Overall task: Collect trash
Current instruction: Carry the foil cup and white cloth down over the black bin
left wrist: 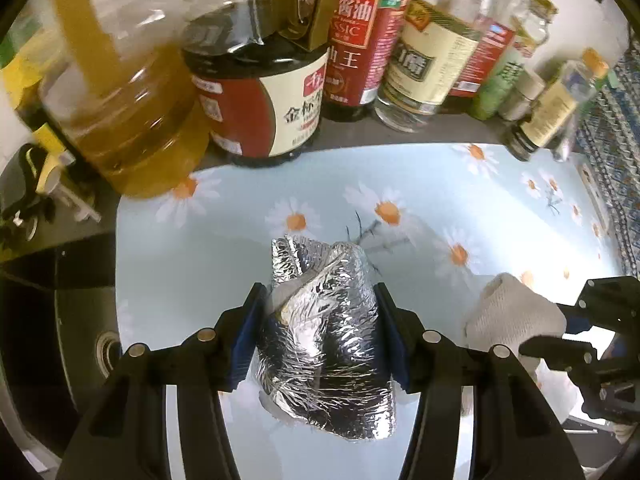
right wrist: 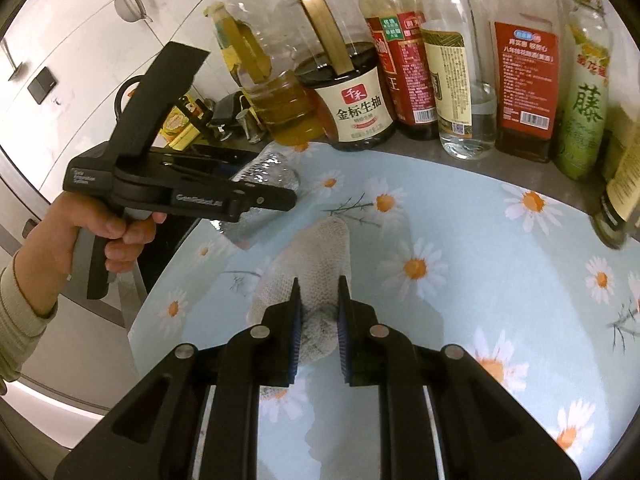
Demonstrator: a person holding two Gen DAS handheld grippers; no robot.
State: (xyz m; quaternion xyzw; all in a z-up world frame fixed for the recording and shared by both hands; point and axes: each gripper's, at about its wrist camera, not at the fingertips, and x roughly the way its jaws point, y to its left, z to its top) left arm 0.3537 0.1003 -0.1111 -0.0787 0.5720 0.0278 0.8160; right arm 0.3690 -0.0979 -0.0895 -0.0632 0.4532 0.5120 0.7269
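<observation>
With the left hand-held gripper (left wrist: 320,336) clamped on the foil wad (left wrist: 320,332) and the right hand-held gripper (right wrist: 319,312) pinching the paper towel (right wrist: 316,256), both over the surface (right wrist: 460,320), lift straight up, clear of the bottles (left wrist: 260,92) ahead.

Bright overhead light, glare flaring off the crumpled foil (left wrist: 324,332) between the fingers (left wrist: 250,336). Bottles (left wrist: 256,92) beyond the fingertips smear with motion blur, and fisheye bending curves every edge, corners vignetted black.
</observation>
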